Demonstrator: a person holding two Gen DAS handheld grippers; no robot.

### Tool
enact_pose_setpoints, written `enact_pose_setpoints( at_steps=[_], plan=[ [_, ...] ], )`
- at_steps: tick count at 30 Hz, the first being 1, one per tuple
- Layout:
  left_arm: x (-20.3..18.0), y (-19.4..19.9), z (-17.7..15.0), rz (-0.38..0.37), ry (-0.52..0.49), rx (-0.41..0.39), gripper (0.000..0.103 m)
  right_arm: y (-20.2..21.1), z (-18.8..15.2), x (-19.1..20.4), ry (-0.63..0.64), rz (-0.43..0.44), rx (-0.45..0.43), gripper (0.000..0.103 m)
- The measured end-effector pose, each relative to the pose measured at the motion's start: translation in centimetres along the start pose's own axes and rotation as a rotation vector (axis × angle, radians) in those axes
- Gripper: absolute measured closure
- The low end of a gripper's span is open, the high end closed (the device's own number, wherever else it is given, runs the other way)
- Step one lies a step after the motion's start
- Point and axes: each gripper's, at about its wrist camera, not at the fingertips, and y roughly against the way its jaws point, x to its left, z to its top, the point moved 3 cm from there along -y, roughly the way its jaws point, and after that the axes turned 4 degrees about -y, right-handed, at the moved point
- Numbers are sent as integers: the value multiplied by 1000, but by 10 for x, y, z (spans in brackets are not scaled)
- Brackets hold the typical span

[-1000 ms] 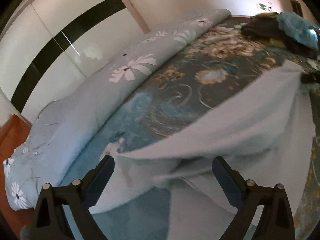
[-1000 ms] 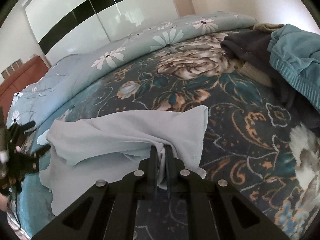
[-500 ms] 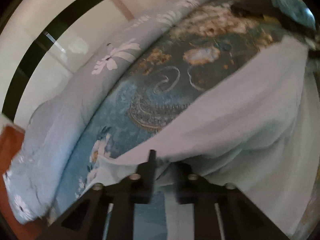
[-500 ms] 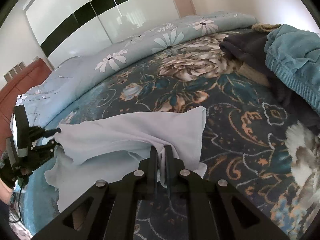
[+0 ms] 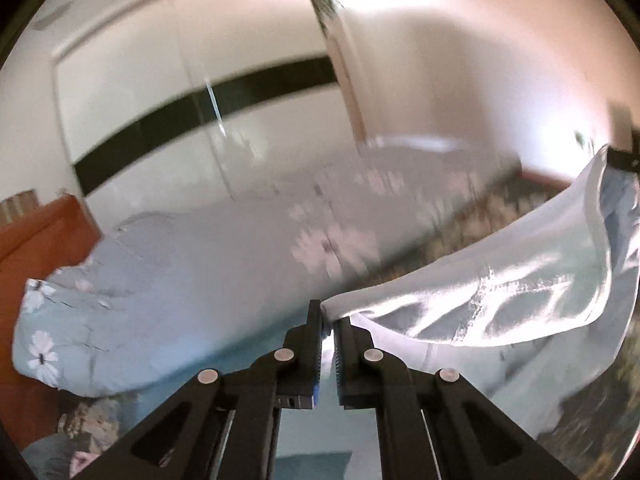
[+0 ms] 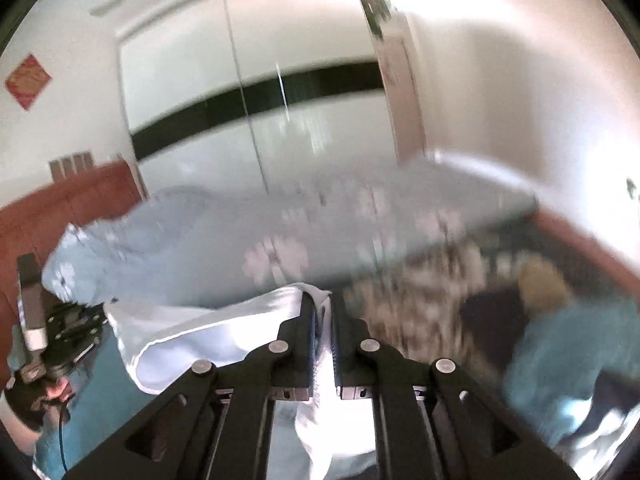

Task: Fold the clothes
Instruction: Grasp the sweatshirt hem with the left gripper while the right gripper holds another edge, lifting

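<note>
We record one pale blue garment [image 5: 500, 300], held in the air above the bed [image 5: 460, 232] between two grippers. The left gripper [image 5: 328, 322] has its jaws nearly closed on one corner; the right gripper [image 6: 325, 308] pinches another edge likewise. One daisy-print duvet [image 5: 200, 256] lies behind. Both views are motion-blurred; a clothes pile [image 6: 560, 340] sits right.

Black left gripper [image 5: 328, 320] and right gripper [image 6: 325, 312], angular linkage arms, 4 silver screw heads each.
</note>
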Motion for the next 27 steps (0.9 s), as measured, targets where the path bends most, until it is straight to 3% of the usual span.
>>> enact_pose_setpoints(
  at_steps=[5, 8, 15, 17, 23, 27],
  plan=[
    [38, 91, 56, 124, 6, -155, 97, 46, 70, 40, 27, 63, -161, 96],
    [51, 143, 73, 170, 9, -227, 97, 82, 89, 61, 64, 104, -229, 96],
    [59, 228, 56, 245, -13, -310, 97, 150, 81, 85, 167, 187, -307, 96],
    [60, 252, 45, 232, 7, -337, 97, 169, 77, 91, 195, 214, -325, 96],
    [57, 298, 35, 245, -27, -319, 97, 204, 74, 96, 281, 265, -372, 96],
    [60, 291, 38, 277, -34, -252, 97, 184, 77, 105, 318, 282, -347, 96]
  ],
)
